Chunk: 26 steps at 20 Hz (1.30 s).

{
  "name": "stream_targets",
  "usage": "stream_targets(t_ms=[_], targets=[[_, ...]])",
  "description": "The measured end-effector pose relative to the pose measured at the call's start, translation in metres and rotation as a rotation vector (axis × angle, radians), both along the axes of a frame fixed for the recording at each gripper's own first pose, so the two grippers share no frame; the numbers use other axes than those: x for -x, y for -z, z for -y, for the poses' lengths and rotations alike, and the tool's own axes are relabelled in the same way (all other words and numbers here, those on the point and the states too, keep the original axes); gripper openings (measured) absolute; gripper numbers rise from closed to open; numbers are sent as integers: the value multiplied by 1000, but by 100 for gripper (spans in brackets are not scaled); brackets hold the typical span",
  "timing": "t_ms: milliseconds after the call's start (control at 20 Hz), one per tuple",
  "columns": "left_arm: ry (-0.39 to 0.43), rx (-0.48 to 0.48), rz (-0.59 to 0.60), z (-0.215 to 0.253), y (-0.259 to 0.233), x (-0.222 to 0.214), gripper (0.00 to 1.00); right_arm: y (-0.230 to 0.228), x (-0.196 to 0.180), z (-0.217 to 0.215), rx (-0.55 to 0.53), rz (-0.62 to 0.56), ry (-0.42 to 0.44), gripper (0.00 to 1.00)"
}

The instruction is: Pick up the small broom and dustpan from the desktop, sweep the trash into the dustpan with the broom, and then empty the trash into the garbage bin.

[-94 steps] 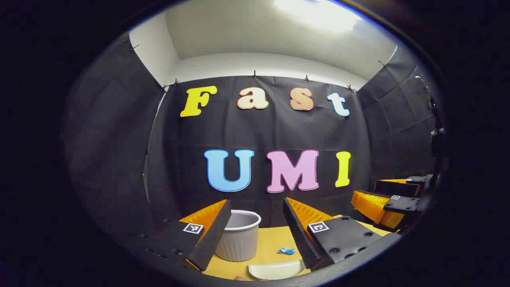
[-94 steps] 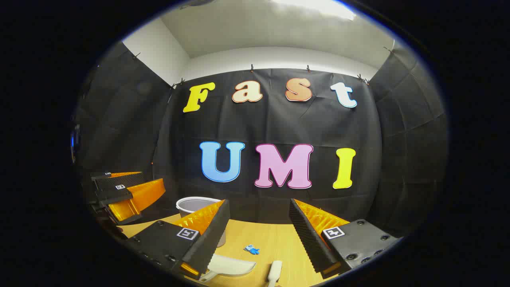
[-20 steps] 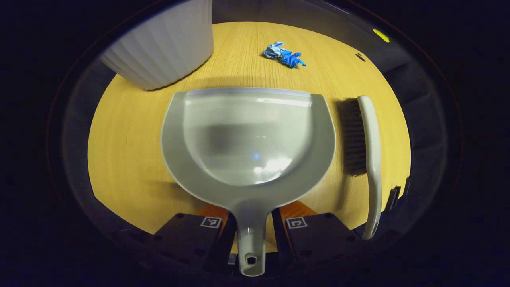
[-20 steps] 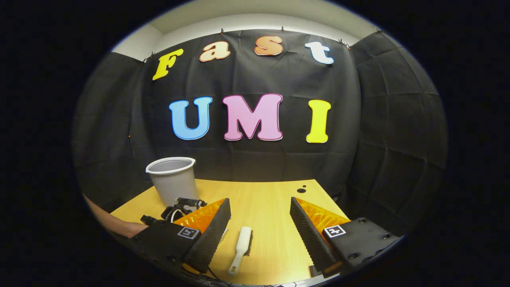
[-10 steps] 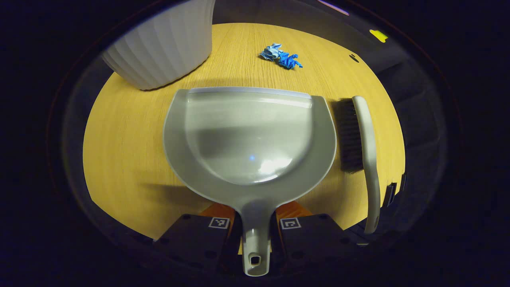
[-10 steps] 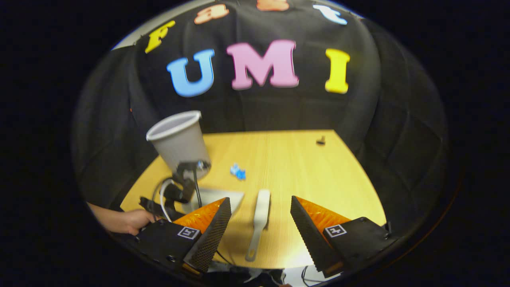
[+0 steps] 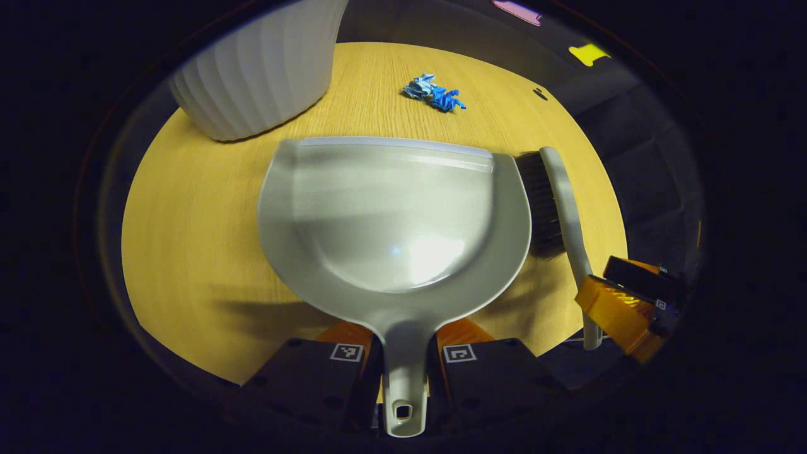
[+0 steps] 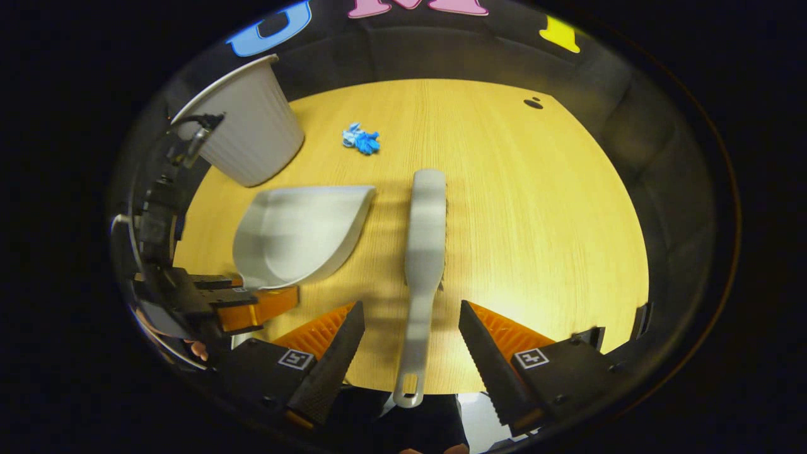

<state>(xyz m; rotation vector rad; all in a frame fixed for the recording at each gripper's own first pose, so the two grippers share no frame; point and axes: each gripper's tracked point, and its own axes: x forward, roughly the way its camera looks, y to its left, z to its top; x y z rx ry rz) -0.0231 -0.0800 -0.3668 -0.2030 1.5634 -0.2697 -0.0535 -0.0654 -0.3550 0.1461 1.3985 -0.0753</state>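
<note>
Grey dustpan (image 7: 391, 214) lies flat on the worktop (image 7: 189, 208), its handle clamped by the left gripper (image 7: 403, 353). Right gripper (image 8: 410, 334) straddles the broom (image 8: 423, 252) handle, fingers spread. Blue trash (image 7: 434, 92) sits near the bin (image 7: 258, 69).

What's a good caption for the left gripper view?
Hand-held gripper shut on grey plastic dustpan handle, facing crumpled blue trash.

No words or numbers can be read on anything here; the small black-and-white square marks (image 7: 346, 352) on the gripper fingers are just patterns, not writing.
</note>
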Motion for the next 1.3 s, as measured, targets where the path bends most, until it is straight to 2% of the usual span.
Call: stream_targets(t_ms=[150, 200, 300, 350, 450, 500, 550, 600, 650, 700, 750, 800, 900, 950, 1000, 1050, 1100, 1300], targets=[[1, 9, 9, 0, 0, 0, 31, 23, 4, 3, -3, -100, 92, 99], [2, 13, 10, -1, -1, 1, 31, 28, 1, 2, -15, -117, 119, 95], [-3, 22, 14, -1, 0, 0, 31, 34, -1, 10, 13, -141, 104, 94], [-6, 25, 13, -1, -1, 1, 31, 39, 0, 17, 43, -159, 80, 77], [-12, 28, 12, 0, 0, 1, 30, 46, 1, 22, 67, -180, 53, 60], [-15, 28, 9, 0, -1, 1, 31, 48, 1, 22, 67, -187, 49, 60], [-18, 27, 7, -1, -2, 2, 30, 50, -2, 21, 57, -184, 40, 75], [-21, 26, 7, -1, -2, 2, 30, 55, -3, 18, 41, -195, 28, 75], [-21, 25, 5, -1, -2, 3, 31, 52, -4, 18, 30, -202, 25, 51], [-20, 23, 6, -1, -2, 2, 29, 58, -10, 18, 20, -187, 36, 43], [-19, 20, 2, -1, -2, 4, 31, 57, -14, 18, 12, -199, 36, 34], [-17, 19, 3, -2, -3, 4, 30, 57, -16, 17, -5, -204, 30, 34], [-7, 13, -5, -2, -3, 5, 30, 58, -24, 27, -13, -211, -5, 20], [6, 8, -6, -3, -1, 5, 30, 59, -28, 36, 0, -211, -28, 19], [23, 1, -9, -5, -1, 7, 30, 58, -33, 46, 20, -206, -52, 29], [39, -7, -13, -6, 0, 8, 30, 58, -40, 54, 31, -202, -79, 19], [56, -14, -19, -8, 2, 9, 31, 58, -49, 61, 47, -195, -109, 28], [168, -71, -41, -31, -1, 15, 30, 46, -103, 82, 96, -137, -200, 29]])
